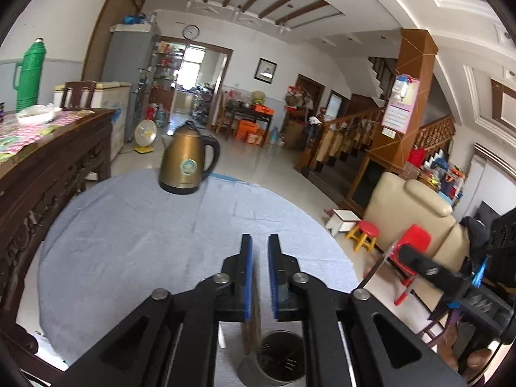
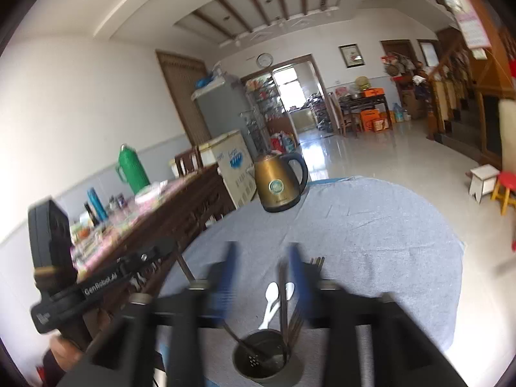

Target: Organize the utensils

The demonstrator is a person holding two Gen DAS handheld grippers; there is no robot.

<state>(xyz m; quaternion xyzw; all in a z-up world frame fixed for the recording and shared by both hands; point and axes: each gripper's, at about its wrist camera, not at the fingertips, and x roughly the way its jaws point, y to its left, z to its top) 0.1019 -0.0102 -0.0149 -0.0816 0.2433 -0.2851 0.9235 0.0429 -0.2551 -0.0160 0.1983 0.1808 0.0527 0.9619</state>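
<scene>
Both wrist views toward kettle (image 1: 188, 161)

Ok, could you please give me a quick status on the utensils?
Left tongs and right tongs open, empty. Spoons, chopsticks in holder. Kettle far back, clear of work.

A lived-in home's main room: staircase (image 1: 351, 132), cream sofa (image 1: 416, 213), fridge (image 2: 219, 109), wall clock (image 1: 191, 31), probably a kitchen beyond the doorway (image 1: 193, 77).
</scene>
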